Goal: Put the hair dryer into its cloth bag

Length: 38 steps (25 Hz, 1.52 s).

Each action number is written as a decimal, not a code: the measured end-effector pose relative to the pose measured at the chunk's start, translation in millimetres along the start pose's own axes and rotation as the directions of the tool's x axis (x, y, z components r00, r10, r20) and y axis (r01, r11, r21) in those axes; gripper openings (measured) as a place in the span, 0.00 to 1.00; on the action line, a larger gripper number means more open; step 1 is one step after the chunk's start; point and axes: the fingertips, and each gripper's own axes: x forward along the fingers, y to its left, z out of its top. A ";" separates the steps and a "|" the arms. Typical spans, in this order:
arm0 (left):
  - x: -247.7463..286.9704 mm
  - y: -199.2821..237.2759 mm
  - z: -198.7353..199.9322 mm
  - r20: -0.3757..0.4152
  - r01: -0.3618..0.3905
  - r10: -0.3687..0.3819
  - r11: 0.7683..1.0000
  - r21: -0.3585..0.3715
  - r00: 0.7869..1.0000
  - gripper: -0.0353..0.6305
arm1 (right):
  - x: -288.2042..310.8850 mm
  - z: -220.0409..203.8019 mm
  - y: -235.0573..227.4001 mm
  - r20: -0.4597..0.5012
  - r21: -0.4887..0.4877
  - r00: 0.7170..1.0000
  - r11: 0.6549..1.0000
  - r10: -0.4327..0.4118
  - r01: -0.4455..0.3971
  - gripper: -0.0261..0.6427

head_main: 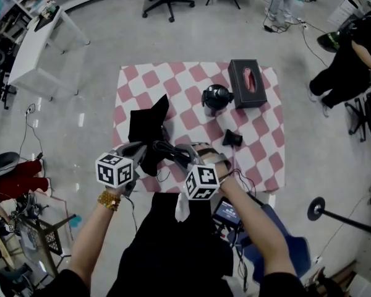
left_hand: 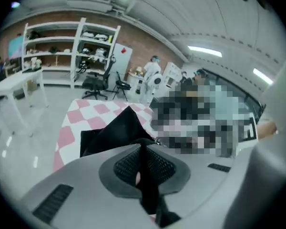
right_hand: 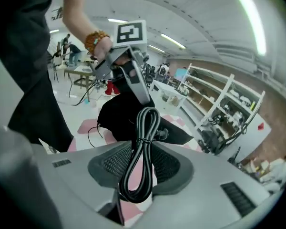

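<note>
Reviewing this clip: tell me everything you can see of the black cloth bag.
The bag is soft, matte black cloth, limp and creased, with one corner sticking out in a point. It stretches across the near-left part of the pink-and-white checked cloth. The left gripper is shut on a fold of its near edge. Its opening cannot be made out. The right gripper grips a bundled black cord just beside it.

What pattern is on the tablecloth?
Pink and white checks on the tablecloth, best seen in the head view.
</note>
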 end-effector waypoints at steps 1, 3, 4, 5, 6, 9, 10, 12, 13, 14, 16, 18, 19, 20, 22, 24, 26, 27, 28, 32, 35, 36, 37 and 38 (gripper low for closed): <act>-0.7 1.9 0.8 0.017 0.013 -0.012 0.998 -0.062 1.000 0.10 | -3.7 2.2 -0.8 0.003 -0.048 1.000 0.999 -0.025 0.025 0.24; -2.0 5.9 3.1 0.052 0.033 -0.025 0.987 -0.160 0.998 0.10 | -8.9 3.8 -0.8 0.013 -0.136 0.998 0.989 -0.063 0.064 0.24; -2.3 7.1 4.7 0.066 0.036 -0.024 0.981 -0.188 0.998 0.10 | -9.9 2.7 1.0 0.009 -0.173 0.998 0.983 -0.069 0.070 0.24; -2.6 6.7 6.3 0.074 0.034 -0.020 0.980 -0.197 0.997 0.10 | -9.4 0.8 3.9 -0.007 -0.202 0.998 0.977 -0.067 0.064 0.24; -2.9 4.5 7.8 0.077 0.030 -0.015 0.981 -0.189 0.997 0.10 | -7.4 -1.4 7.5 -0.033 -0.226 0.998 0.973 -0.058 0.050 0.24; -2.4 -6.8 13.7 0.089 0.017 -0.004 0.989 -0.146 0.996 0.10 | 1.7 -2.4 9.6 -0.121 -0.273 0.991 0.962 -0.056 0.021 0.24; -2.0 -10.0 16.3 0.100 0.017 -0.002 0.989 -0.146 0.995 0.10 | 3.6 -0.2 6.8 -0.144 -0.288 0.987 0.957 -0.067 0.023 0.24; -1.3 -16.6 21.1 0.121 0.025 -0.006 0.987 -0.158 0.993 0.10 | 8.2 5.3 -0.1 -0.177 -0.325 0.978 0.945 -0.112 0.049 0.24; -0.6 -21.2 22.9 0.126 0.031 -0.011 0.987 -0.156 0.992 0.10 | 10.7 8.4 -3.8 -0.193 -0.343 0.971 0.937 -0.141 0.067 0.23; 0.5 -27.3 23.9 0.128 0.034 -0.015 0.989 -0.146 0.992 0.10 | 12.9 11.3 -7.0 -0.215 -0.356 0.963 0.931 -0.166 0.081 0.23; 5.0 -43.3 22.1 0.119 0.036 -0.024 0.994 -0.100 0.993 0.10 | 17.9 10.8 -8.3 -0.287 -0.346 0.941 0.935 -0.179 0.072 0.23; 12.5 -60.3 14.2 0.105 0.047 -0.041 0.997 -0.057 0.994 0.10 | 26.3 3.1 -9.1 -0.367 -0.303 0.912 0.951 -0.183 0.068 0.23; 16.8 -66.3 9.0 0.103 0.059 -0.054 0.997 -0.051 0.993 0.10 | 30.8 0.2 -13.7 -0.388 -0.286 0.898 0.953 -0.208 0.098 0.23; 20.9 -68.9 5.1 0.112 0.074 -0.067 0.996 -0.058 0.991 0.10 | 34.2 -1.4 -18.9 -0.393 -0.277 0.888 0.951 -0.240 0.135 0.22; 26.4 -64.8 4.7 0.156 0.102 -0.087 0.991 -0.089 0.984 0.10 | 39.9 -3.4 -21.5 -0.355 -0.258 0.897 0.950 -0.263 0.176 0.22; 28.9 -57.4 10.2 0.188 0.120 -0.102 0.989 -0.088 0.977 0.10 | 41.3 -11.4 -17.3 -0.290 -0.237 0.929 0.958 -0.228 0.162 0.23; 29.1 -52.0 13.6 0.184 0.136 -0.124 0.989 -0.054 0.975 0.11 | 37.3 -27.4 -13.5 -0.231 -0.199 0.959 0.973 -0.162 0.117 0.23; 28.5 -49.8 14.2 0.176 0.146 -0.136 0.989 -0.040 0.975 0.10 | 34.9 -35.6 -11.0 -0.198 -0.178 0.972 0.980 -0.125 0.090 0.23; 27.3 -47.8 14.7 0.170 0.155 -0.148 0.987 -0.032 0.974 0.10 | 32.6 -42.8 -7.2 -0.160 -0.168 0.983 0.984 -0.090 0.063 0.23; 21.2 -39.5 20.5 0.187 0.178 -0.160 0.980 -0.088 0.969 0.10 | 16.6 -54.8 6.9 0.015 -0.223 0.999 0.974 -0.042 0.045 0.24; 20.5 -27.1 21.1 0.206 0.178 -0.141 0.968 -0.178 0.968 0.10 | 5.6 -66.2 -3.3 0.066 -0.071 0.990 0.989 -0.122 0.127 0.22; 20.2 -21.6 21.4 0.213 0.178 -0.132 0.961 -0.210 0.968 0.10 | 2.1 -69.8 -9.1 0.079 0.020 0.985 0.988 -0.155 0.153 0.22; 19.4 -15.5 22.1 0.221 0.176 -0.122 0.954 -0.242 0.968 0.10 | -2.0 -72.2 -15.8 0.096 0.110 0.977 0.977 -0.193 0.182 0.22; 18.5 -9.0 23.0 0.229 0.172 -0.110 0.947 -0.272 0.967 0.10 | -7.3 -73.0 -23.4 0.115 0.190 0.964 0.958 -0.239 0.214 0.22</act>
